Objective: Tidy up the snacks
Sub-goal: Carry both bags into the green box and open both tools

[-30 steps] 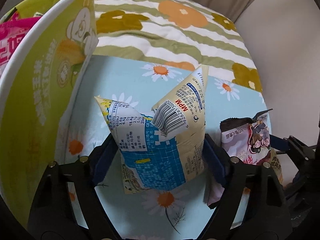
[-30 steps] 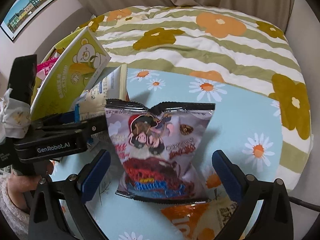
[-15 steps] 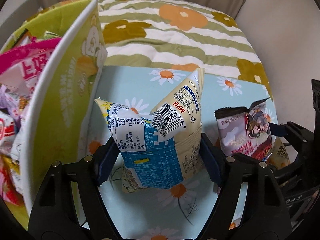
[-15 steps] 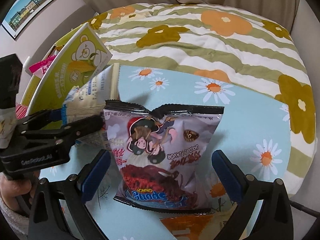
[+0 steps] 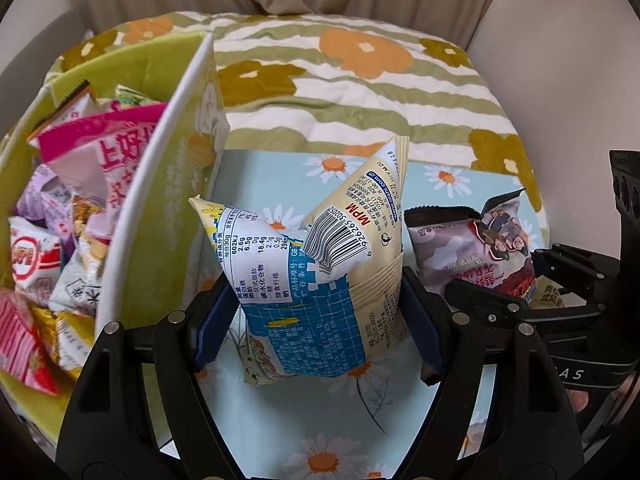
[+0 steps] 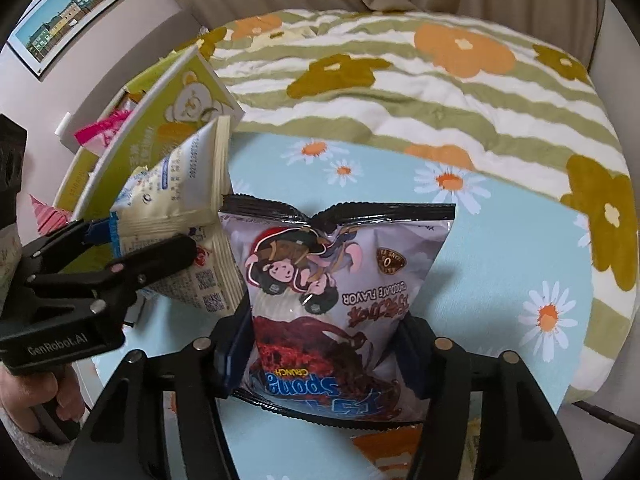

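A cream-and-blue snack packet (image 5: pixel 320 280) is pinched by the left gripper (image 5: pixel 316 328), while a purple chocolate-snack bag (image 6: pixel 332 304) (print upside down) is squeezed by the just-closed right gripper (image 6: pixel 324 356).

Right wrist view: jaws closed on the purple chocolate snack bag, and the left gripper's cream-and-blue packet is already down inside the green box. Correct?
Not quite. The right gripper jaws have just closed on the purple chocolate snack bag, but the left gripper holds the cream-and-blue packet outside the green box, beside its wall. The left wrist view shows it.
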Tool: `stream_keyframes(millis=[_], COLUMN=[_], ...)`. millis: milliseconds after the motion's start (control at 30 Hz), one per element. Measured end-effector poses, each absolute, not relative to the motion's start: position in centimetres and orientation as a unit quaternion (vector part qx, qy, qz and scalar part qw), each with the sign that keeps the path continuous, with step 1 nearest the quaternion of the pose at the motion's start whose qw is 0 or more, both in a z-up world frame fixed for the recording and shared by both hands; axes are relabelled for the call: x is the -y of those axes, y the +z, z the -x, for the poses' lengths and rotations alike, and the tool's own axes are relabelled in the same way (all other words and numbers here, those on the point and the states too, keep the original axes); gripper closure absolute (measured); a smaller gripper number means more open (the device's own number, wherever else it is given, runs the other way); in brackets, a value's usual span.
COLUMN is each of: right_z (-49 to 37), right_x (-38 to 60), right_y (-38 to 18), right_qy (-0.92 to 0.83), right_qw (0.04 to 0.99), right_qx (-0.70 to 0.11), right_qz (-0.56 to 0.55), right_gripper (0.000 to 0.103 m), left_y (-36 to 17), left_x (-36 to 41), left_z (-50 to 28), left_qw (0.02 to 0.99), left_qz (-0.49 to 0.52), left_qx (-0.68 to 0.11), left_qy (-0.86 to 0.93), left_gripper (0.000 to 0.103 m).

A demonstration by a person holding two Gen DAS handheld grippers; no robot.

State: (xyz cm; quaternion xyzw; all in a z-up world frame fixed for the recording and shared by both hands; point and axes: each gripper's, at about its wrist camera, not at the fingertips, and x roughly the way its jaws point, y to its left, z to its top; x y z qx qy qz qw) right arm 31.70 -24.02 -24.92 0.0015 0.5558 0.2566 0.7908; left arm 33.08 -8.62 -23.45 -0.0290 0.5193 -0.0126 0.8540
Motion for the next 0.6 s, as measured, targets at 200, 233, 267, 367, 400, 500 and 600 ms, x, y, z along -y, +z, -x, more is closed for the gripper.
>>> stream_keyframes(millis=[200,233,267,367,400,500,600], right_z=[-30.3,-29.9,-29.7,-28.6,-28.3,-27.3,-26.2], right_x=[24.5,24.7,24.8,24.9,24.9,24.6,24.0], right_y=[-22.0,-21.3,-20.8,-18.6,-18.1,-16.1,-14.2], right_qy=[0.247,0.243,0.242,0.241,0.241,0.244,0.255], right_qw=[0.810,0.814,0.817,0.828,0.832,0.840,0.845], right_qx=[-0.532,-0.527,-0.523,-0.505,-0.500,-0.484,-0.470], right_qz=[-0.011,-0.012,-0.014,-0.017,-0.015,-0.013,-0.011], right_gripper=[0.046,0.046,0.046,0.046,0.046,0.046,0.046], left_y=[-20.0,-19.5,-18.8,-16.7,-16.0,-13.8,-11.5], left_x=[8.3,8.3,8.3,7.9,7.7,6.9,5.7], left_z=[-31.1,-30.8,-30.2,-28.7,-28.1,-26.5,-24.8], left_qw=[0.871,0.874,0.877,0.887,0.890,0.898,0.905], left_qz=[0.039,0.041,0.043,0.053,0.057,0.065,0.072], left_qx=[-0.489,-0.485,-0.478,-0.459,-0.452,-0.434,-0.419], left_qy=[-0.019,-0.020,-0.021,-0.023,-0.022,-0.017,-0.004], left_gripper=[0.029,0.029,0.029,0.028,0.028,0.028,0.028])
